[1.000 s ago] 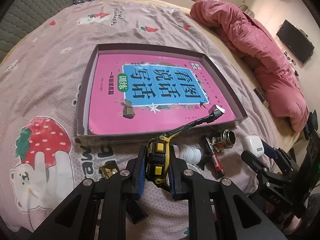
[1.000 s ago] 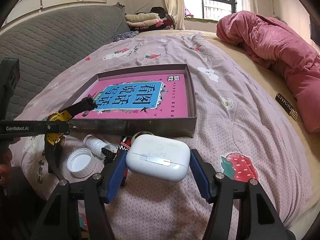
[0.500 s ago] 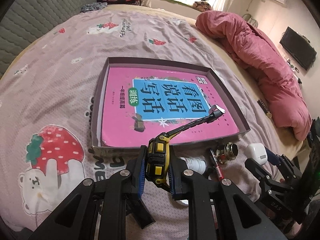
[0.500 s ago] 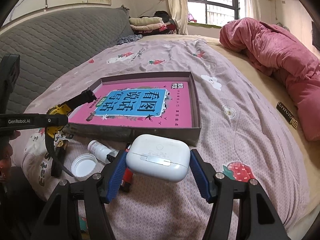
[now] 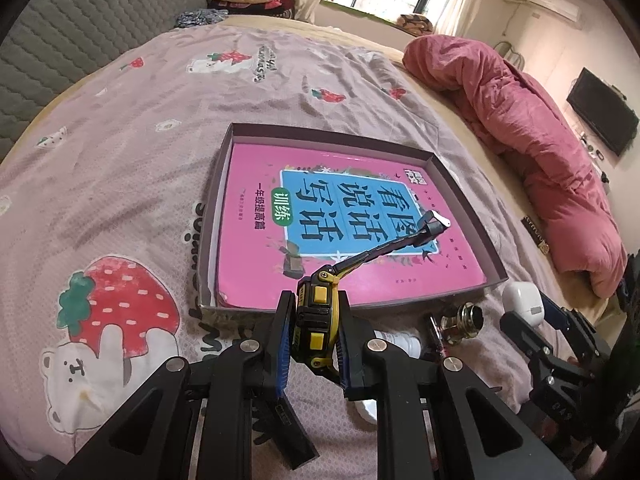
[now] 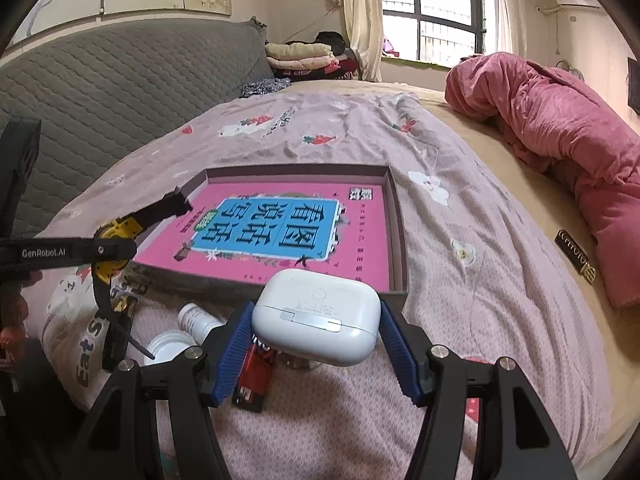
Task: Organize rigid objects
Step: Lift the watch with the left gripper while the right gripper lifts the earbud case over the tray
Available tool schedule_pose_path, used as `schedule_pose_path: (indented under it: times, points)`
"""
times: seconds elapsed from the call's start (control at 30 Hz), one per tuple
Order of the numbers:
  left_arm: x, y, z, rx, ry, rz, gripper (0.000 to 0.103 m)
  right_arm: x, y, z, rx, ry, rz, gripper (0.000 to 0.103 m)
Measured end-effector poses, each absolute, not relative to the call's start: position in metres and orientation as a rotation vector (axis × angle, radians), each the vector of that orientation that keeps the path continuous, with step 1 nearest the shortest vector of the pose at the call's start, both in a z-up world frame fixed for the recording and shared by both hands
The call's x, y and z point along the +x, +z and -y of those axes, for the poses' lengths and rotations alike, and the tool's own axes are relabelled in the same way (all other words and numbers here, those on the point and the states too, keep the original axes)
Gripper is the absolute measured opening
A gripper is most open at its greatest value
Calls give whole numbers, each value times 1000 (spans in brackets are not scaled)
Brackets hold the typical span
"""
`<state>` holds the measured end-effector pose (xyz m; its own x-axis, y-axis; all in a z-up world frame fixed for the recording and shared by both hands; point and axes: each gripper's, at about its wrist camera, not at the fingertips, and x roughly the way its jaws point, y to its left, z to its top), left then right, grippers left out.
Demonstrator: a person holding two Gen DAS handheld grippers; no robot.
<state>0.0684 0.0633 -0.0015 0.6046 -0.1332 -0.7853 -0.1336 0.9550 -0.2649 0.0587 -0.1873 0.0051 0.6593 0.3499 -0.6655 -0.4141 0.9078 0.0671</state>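
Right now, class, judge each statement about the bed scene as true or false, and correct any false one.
1. The left tongs grip a yellow and black tape measure. True.
2. The right tongs hold a red lighter. False: they hold a white earbud case; the red lighter lies on the bedspread below it.
3. A pink book lies inside the shallow box. True.
4. The small white bottle stands upright inside the box. False: it lies on its side on the bedspread, outside the box.
5. The white cap is screwed onto the bottle. False: it lies loose beside the bottle.
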Motion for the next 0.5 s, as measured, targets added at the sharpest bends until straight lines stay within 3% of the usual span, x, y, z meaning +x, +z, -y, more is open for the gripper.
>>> schedule_pose_path:
  times: [0.5]
  points:
    - [78, 8, -60, -285, 12, -909, 19, 73, 13, 181, -86, 439, -722, 63]
